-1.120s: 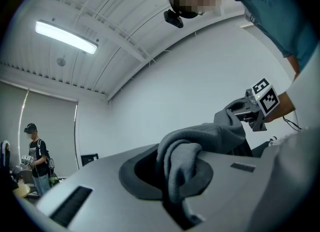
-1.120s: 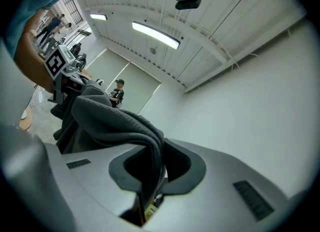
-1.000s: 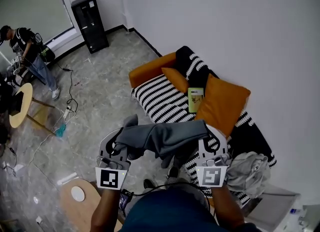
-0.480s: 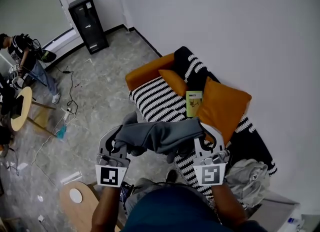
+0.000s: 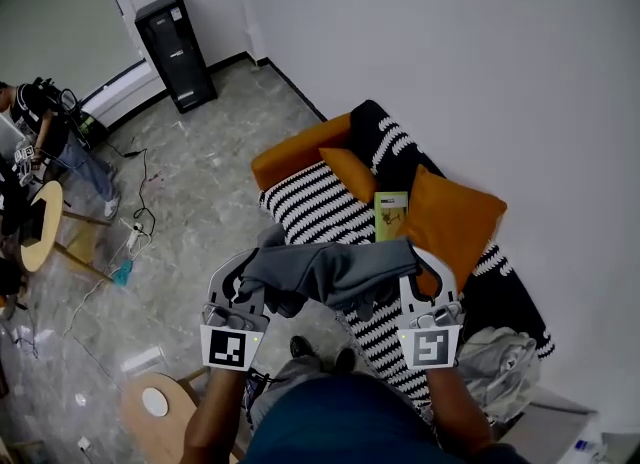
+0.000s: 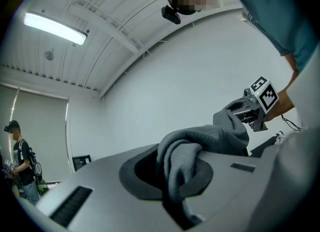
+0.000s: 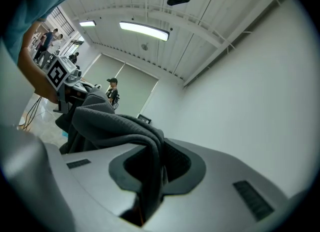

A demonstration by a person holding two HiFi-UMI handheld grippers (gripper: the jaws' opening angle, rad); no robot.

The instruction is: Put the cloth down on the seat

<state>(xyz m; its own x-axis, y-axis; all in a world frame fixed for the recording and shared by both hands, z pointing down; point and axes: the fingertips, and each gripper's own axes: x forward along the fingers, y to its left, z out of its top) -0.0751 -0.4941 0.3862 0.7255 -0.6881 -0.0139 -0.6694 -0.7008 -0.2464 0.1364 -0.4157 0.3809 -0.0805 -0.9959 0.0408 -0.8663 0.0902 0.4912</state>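
You're standing at the front edge of the seat [image 5: 318, 210], a striped sofa running along the wall [image 5: 480, 72]. Open floor [image 5: 190, 192] is lying to your left. A round counter [image 5: 42, 220] is sitting well out that way, and a smaller round counter [image 5: 152, 404] is sitting near your left leg. The near striped stretch of the seat is showing open. An orange cushion [image 5: 455, 220] and a green book [image 5: 391, 214] are sitting toward the back, and a pale fabric bundle [image 5: 498, 360] is crowding the right end.

The cloth [image 5: 325, 270] is dark grey, thick and bunched. You're holding it up in the air between both claws at the seat's front edge, its middle sagging in folds. The left claw [image 5: 244, 277] is clamping one gathered end, jaws pinched tight on it. The right claw [image 5: 417, 274] is clamping the other end, a fold running down through its jaws.
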